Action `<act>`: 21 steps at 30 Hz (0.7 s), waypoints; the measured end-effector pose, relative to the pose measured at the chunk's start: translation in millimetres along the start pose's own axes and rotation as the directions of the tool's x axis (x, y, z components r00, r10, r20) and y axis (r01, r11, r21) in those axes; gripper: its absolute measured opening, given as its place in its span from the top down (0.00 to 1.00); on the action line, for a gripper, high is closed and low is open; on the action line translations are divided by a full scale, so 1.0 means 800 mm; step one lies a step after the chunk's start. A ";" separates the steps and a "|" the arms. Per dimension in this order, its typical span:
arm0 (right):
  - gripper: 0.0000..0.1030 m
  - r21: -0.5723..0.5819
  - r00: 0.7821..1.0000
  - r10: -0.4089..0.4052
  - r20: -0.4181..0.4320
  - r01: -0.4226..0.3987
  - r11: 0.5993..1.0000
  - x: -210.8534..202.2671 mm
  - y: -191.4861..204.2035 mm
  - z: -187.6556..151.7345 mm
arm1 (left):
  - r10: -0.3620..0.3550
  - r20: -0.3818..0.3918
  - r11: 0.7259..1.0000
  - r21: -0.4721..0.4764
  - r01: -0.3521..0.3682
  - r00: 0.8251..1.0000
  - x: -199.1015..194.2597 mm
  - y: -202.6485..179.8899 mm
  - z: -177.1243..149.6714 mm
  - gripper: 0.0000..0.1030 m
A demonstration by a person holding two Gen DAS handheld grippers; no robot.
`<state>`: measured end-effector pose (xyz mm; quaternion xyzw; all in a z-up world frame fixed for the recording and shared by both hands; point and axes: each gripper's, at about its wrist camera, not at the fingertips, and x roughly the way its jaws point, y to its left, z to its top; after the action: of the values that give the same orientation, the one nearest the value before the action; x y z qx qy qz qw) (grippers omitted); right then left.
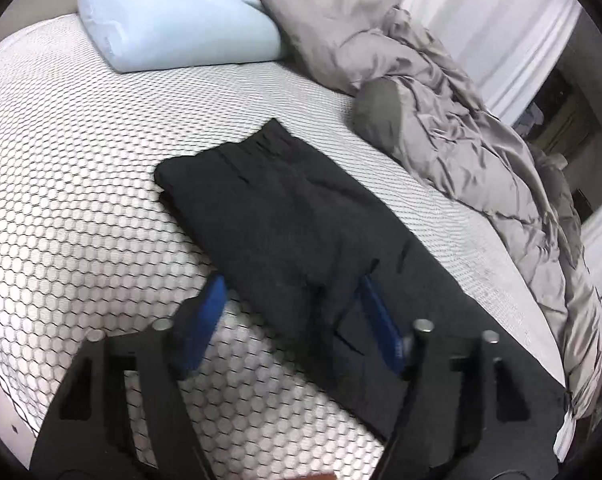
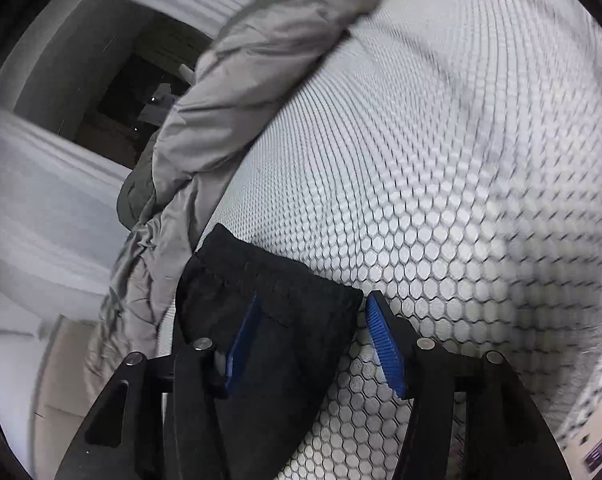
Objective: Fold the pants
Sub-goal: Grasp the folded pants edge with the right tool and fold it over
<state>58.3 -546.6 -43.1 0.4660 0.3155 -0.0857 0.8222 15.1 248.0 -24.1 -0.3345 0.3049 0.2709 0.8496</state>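
Note:
Black pants (image 1: 285,216) lie folded lengthwise on the white honeycomb-patterned mattress (image 1: 81,180), with the waistband at the far end. My left gripper (image 1: 291,280) is open just above the near part of the pants. One blue pad (image 1: 213,308) hangs over the mattress and the other over the cloth. In the right wrist view the pants' gathered waistband end (image 2: 269,296) lies on the mattress (image 2: 441,160). My right gripper (image 2: 313,298) is open astride that end. One of its pads (image 2: 383,344) is beside the cloth's edge, the other over the fabric. Neither gripper pinches anything.
A light blue pillow (image 1: 177,28) lies at the head of the bed. A rumpled grey duvet (image 1: 441,120) runs along the bed's far side and also shows as the duvet (image 2: 241,80) beside the waistband. Beyond it are white panelling and a dark opening (image 1: 557,108).

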 end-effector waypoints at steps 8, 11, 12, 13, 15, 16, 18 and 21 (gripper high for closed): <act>0.83 -0.149 0.998 -0.028 0.058 0.036 0.988 -0.033 0.020 0.006 | -0.090 0.091 0.989 0.128 0.078 0.992 -0.035 -0.070 -0.024 0.10; 0.65 -0.159 0.983 -0.178 -0.044 0.169 0.973 -0.004 -0.009 0.007 | -0.161 0.079 0.970 0.195 0.143 0.984 -0.039 -0.099 -0.038 0.01; 0.65 -0.142 0.988 -0.151 -0.041 0.144 0.979 -0.008 -0.013 0.010 | -0.180 0.061 0.963 0.214 0.164 0.982 -0.039 -0.108 -0.043 0.01; 0.65 -0.131 0.992 -0.127 -0.025 0.123 0.984 -0.018 -0.013 0.013 | -0.201 0.039 0.956 0.227 0.187 0.979 -0.038 -0.117 -0.049 0.01; 0.48 -0.136 0.983 -0.160 0.086 0.170 0.976 -0.052 -0.009 0.017 | -0.260 -0.025 0.932 0.254 0.258 0.965 -0.033 -0.135 -0.061 0.01; 0.43 -0.140 0.977 -0.172 0.128 0.190 0.972 -0.062 -0.008 0.018 | -0.288 -0.056 0.918 0.268 0.292 0.956 -0.031 -0.145 -0.067 0.01; 0.37 -0.158 0.969 -0.160 0.190 0.191 0.969 -0.078 0.000 0.020 | -0.331 -0.114 0.887 0.303 0.350 0.937 -0.028 -0.166 -0.082 0.01; 0.35 -0.189 0.977 -0.126 0.172 0.158 0.969 -0.073 0.011 0.028 | -0.357 -0.190 0.840 0.362 0.403 0.915 -0.024 -0.199 -0.114 0.01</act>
<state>26.1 -568.9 6.5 0.3483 0.2887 -0.1489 0.8793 77.5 76.0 0.0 -0.2255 0.3288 0.0104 0.9170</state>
